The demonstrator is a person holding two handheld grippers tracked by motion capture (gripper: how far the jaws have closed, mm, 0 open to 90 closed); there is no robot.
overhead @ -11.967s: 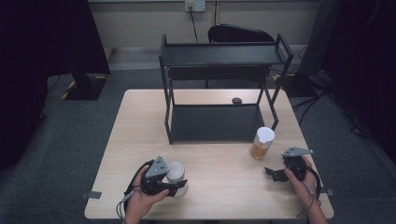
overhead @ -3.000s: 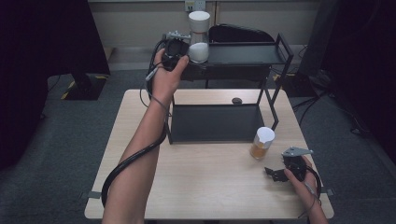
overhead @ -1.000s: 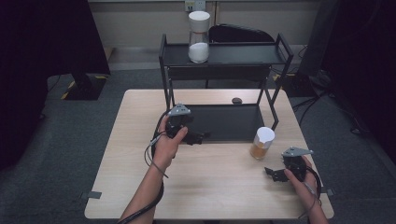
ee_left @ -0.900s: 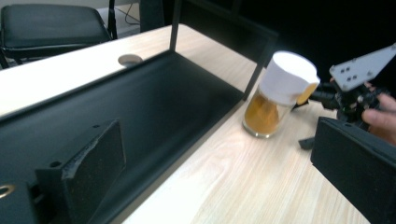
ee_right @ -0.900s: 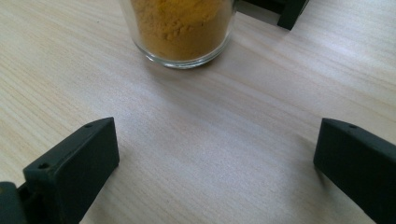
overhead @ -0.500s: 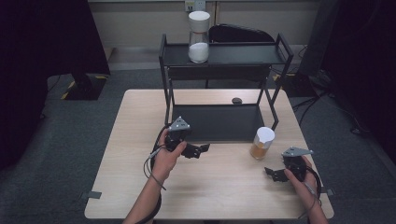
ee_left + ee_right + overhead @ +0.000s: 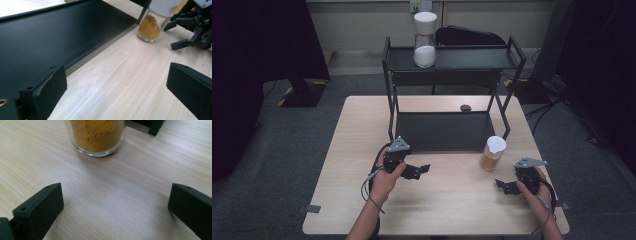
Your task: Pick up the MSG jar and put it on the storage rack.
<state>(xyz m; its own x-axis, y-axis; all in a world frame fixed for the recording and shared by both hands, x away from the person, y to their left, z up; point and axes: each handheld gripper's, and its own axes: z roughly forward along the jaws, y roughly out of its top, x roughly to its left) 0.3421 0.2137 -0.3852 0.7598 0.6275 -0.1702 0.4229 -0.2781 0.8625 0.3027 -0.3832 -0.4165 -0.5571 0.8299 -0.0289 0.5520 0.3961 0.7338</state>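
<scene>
1. A pale wooden table [image 7: 337, 200] stands on grey carpet in a dim room, with a black two-tier rack [image 7: 452, 57] across its far half.
2. A white-lidded jar of white powder [image 7: 424, 32] stands upright on the rack's top shelf, toward the left.
3. A second jar [image 7: 492, 153], holding orange powder, stands upright on the table just in front of the rack's near right leg, not on either shelf. A small dark object [image 7: 465, 107] lies on the table behind the rack; I cannot tell what it is.
4. The left gripper [image 7: 421, 170] hovers low over the table near the middle, just in front of the bottom shelf, jaws wide apart and holding nothing, aimed right toward the orange jar.
5. The right gripper [image 7: 503, 186] sits near the table's right front, jaws also spread and empty, pointing at the jar, which its own view shows close ahead.
6. Judged from this, one jar is shelved and the orange one is the step in hand: a reach, with no grasp yet.
7. The next move calls for bringing one gripper's jaws to either side of the glass, below the lid, closing firmly, then lifting it straight and keeping it upright past the rack frame.
</scene>
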